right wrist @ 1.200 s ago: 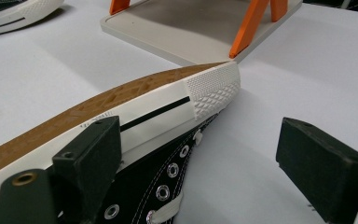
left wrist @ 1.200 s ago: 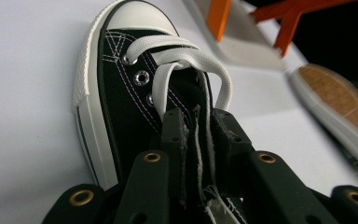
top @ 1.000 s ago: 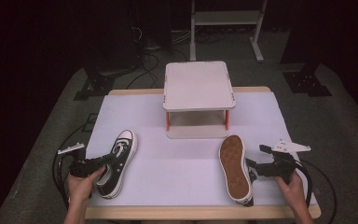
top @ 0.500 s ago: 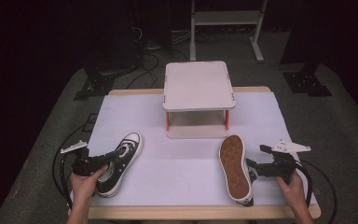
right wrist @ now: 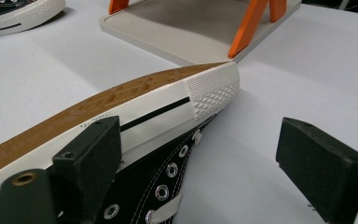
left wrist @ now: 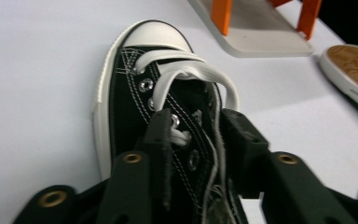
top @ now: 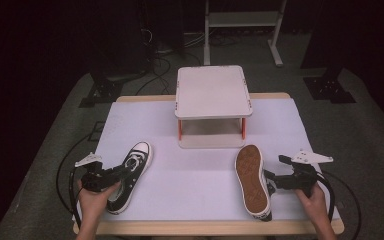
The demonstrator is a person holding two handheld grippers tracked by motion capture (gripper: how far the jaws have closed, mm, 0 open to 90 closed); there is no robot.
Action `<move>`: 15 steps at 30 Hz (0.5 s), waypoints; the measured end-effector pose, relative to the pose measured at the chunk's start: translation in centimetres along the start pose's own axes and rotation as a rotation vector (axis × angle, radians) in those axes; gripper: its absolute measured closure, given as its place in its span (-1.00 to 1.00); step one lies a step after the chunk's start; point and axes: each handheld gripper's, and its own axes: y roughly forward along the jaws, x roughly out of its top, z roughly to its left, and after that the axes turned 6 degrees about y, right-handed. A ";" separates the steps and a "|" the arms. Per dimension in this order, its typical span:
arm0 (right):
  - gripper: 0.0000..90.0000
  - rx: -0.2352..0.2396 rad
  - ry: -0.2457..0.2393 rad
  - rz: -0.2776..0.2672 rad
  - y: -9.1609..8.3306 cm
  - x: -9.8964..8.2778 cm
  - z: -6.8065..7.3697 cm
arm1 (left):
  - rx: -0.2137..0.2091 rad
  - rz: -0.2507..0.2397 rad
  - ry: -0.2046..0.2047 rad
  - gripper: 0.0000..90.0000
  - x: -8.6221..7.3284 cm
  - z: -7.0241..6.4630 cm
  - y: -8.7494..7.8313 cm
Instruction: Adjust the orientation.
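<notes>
A black high-top sneaker (top: pixel 132 172) with a white toe cap stands upright at the table's front left. My left gripper (top: pixel 124 173) reaches into its laces from the heel side. In the left gripper view the jaws of the left gripper (left wrist: pixel 200 135) straddle the sneaker's (left wrist: pixel 135 93) tongue and lace flap; they have just been opening and stand a little apart. The matching sneaker (top: pixel 252 182) lies on its side at the front right, brown sole showing. My right gripper (right wrist: pixel 203 140) stands wide open around this second sneaker's (right wrist: pixel 168 107) upper, one jaw beside the sole edge.
A small white two-tier stand (top: pixel 212 92) with orange legs sits at the table's middle back. A white cover (top: pixel 190 175) spreads over the table. Cables trail off both front corners. Dark floor and frame legs lie beyond.
The left hand has rolled, so its grey plate now shows on top. The left sneaker has swung slightly and sits upright. The left jaws have parted. The right side has not moved.
</notes>
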 end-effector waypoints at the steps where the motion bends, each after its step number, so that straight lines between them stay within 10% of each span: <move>1: -0.70 0.005 -0.003 -0.001 0.0 0.0 -0.1 | -0.002 0.011 -0.004 0.27 0.0 0.1 0.2; 10: -0.70 0.007 0.003 -0.003 0.1 0.0 0.0 | 0.035 0.090 0.090 0.15 1.1 -0.6 1.4; 15: -0.70 0.007 0.001 -0.003 0.1 0.0 0.0 | 0.011 0.115 0.090 0.61 1.5 -0.4 1.3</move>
